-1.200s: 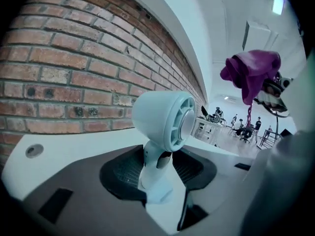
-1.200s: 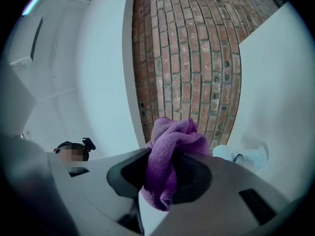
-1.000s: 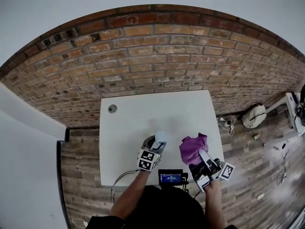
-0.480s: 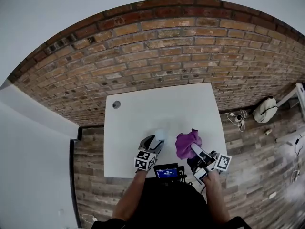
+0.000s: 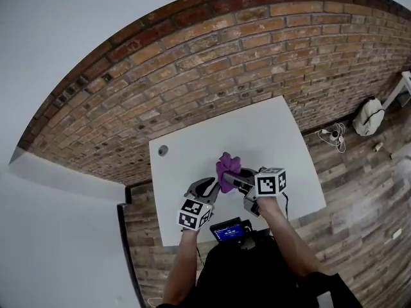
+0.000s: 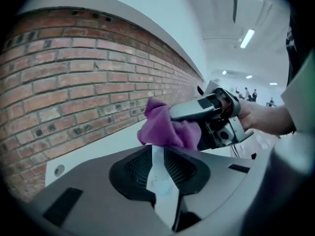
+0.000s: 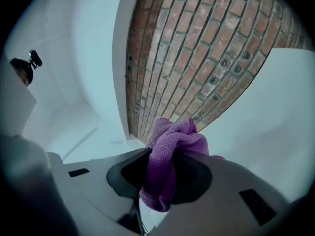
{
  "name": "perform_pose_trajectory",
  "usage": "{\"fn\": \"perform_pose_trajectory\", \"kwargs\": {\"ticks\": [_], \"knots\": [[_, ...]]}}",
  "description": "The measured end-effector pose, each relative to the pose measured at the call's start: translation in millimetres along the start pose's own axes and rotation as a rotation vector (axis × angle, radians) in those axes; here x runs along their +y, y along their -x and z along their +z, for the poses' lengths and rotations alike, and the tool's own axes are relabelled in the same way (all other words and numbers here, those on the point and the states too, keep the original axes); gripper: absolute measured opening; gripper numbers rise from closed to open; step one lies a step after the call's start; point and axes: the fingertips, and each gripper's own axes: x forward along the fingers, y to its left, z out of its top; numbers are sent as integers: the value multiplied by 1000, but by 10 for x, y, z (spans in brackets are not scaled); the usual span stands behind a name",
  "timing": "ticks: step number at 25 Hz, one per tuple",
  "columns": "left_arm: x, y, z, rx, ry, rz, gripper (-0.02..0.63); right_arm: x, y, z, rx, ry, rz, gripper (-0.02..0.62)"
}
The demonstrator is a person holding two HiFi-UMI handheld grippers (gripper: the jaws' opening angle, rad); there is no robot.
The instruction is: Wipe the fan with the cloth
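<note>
From the head view, both bare arms reach out over the white table [image 5: 186,162]; the left gripper [image 5: 207,188] points away from the person and a bit down, with its marker cube [image 5: 194,213] near the wrist; the right gripper [image 5: 234,177] is turned sideways and points across toward the left one; it pinches a purple cloth [image 5: 227,165], which bunches up just past the left gripper's tips and over the table; the fan is hidden under the cloth here; a small black box with a blue screen [image 5: 226,230] sits by the person's chest; a round hole [image 5: 163,150] is in the table's far corner; a brick wall [image 5: 192,76] stands behind; a pale bag [image 5: 369,115] lies on the wood floor.

In the left gripper view, the left gripper [image 6: 158,154] has just been closing its jaws, and they now squeeze a thin white part, most likely the fan [image 6: 160,181] handle; the cloth [image 6: 165,129] rests right on its top end, so the rest of the fan is covered; the right gripper [image 6: 177,117] comes in from the right, held by a hand [image 6: 256,117].

In the right gripper view, the right gripper [image 7: 165,168] is clamped on the cloth [image 7: 172,146]; the soft folds stick out both in front and below; bricks [image 7: 197,58] and table [image 7: 266,122] lie beyond.
</note>
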Motion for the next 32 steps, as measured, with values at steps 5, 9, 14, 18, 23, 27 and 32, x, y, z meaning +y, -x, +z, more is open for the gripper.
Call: {"fn": "perform_pose_trajectory", "kwargs": {"ticks": [5, 9, 14, 18, 23, 27, 32], "knots": [[-79, -106, -35, 121, -136, 19, 6, -269, 69, -170, -26, 61, -57, 94], [-62, -115, -39, 139, -191, 19, 6, -793, 384, -359, 40, 74, -296, 94], [0, -74, -42, 118, -138, 86, 6, -5, 80, -37, 23, 307, -157, 94], [-20, -65, -92, 129, -124, 99, 6, 67, -162, -204, 113, 365, -134, 94], [40, -86, -99, 156, -181, 109, 6, -462, 120, -289, 36, 213, -192, 94], [-21, -72, -25, 183, -256, 106, 6, -955, 421, -489, 74, 66, -309, 94], [-140, -128, -26, 278, -370, 76, 5, -188, 220, -75, -32, 80, -70, 94]]}}
